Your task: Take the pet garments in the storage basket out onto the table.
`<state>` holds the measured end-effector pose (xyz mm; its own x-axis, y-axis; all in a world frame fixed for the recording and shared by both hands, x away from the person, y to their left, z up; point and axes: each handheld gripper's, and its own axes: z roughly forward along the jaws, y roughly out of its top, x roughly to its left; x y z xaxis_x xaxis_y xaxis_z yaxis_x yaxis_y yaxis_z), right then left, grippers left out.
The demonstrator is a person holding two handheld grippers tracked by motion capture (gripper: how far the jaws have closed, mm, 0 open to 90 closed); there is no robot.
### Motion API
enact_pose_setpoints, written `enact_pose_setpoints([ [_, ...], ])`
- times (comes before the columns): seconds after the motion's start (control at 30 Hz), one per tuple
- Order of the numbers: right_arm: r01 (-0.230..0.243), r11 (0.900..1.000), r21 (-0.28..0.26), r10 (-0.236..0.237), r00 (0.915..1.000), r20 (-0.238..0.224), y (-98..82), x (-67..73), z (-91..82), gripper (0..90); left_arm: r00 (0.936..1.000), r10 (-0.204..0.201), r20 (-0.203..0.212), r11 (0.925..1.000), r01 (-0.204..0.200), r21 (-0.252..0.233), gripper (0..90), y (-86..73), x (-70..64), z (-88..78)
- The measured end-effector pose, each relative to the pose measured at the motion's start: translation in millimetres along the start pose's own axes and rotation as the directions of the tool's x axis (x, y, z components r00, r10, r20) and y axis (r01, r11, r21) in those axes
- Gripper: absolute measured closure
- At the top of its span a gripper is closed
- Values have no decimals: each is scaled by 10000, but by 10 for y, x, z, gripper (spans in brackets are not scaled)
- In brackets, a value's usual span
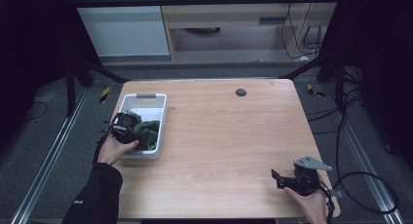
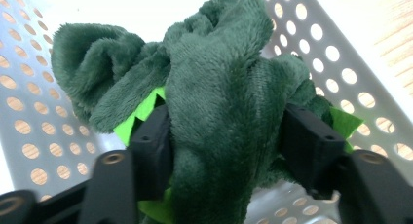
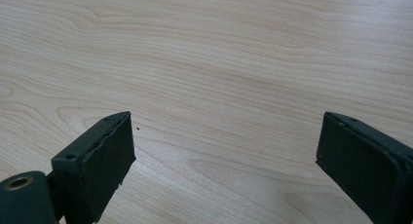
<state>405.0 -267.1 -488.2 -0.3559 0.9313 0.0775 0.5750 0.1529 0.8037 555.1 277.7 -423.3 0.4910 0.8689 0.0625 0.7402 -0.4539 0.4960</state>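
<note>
Far left: left gripper (image 1: 127, 127) inside the white perforated basket (image 1: 144, 96) at the bench's (image 1: 229, 136) left edge, fingers (image 2: 151, 151) clamped on a dark green plush toy (image 2: 219, 102) with bright green felt spikes. Toy bunched between both pads, rest of it slumped on the basket floor and against the holed wall. Seen from above, plush (image 1: 148, 131) sits in the basket's near half.

Risks, judged from here:
- Grip is on a fold of loose pile, not the body; could slide out on a lift.
- Felt spikes or pile could snag the wall holes and drag the light basket along.
- Basket close to the bench edge; a sideways tug could tip it off.

Left hand (image 1: 113, 150) comes in from bottom left, forearm angled up and right, gripper pointing into the basket and down.

Far right: right gripper (image 1: 285, 179) at the near right corner, well apart from the basket, fingers (image 3: 95, 170) spread wide, nothing between them, bare wood below. Right hand (image 1: 308, 200) low over the bench, gripper pointing left and roughly level.
</note>
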Motion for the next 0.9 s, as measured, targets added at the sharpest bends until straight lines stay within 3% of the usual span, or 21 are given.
enact_pose_setpoints([
  [0.17,124,9999,-33,-124,9999,34,-2,-5,6,69,10000,-59,28,9997,59,232,579,2,-8,12],
  [0.33,119,9999,-30,-119,9999,33,-2,-6,6,69,9991,-366,227,9991,361,207,743,0,7,-13],
  [0.57,109,9999,-23,-109,9999,38,-3,-6,5,69,9981,-528,324,9984,533,-161,787,-10,27,-117],
  [0.9,110,9999,-16,-109,9999,48,-2,-7,5,69,9987,-394,333,9965,418,-728,806,23,26,-433],
])
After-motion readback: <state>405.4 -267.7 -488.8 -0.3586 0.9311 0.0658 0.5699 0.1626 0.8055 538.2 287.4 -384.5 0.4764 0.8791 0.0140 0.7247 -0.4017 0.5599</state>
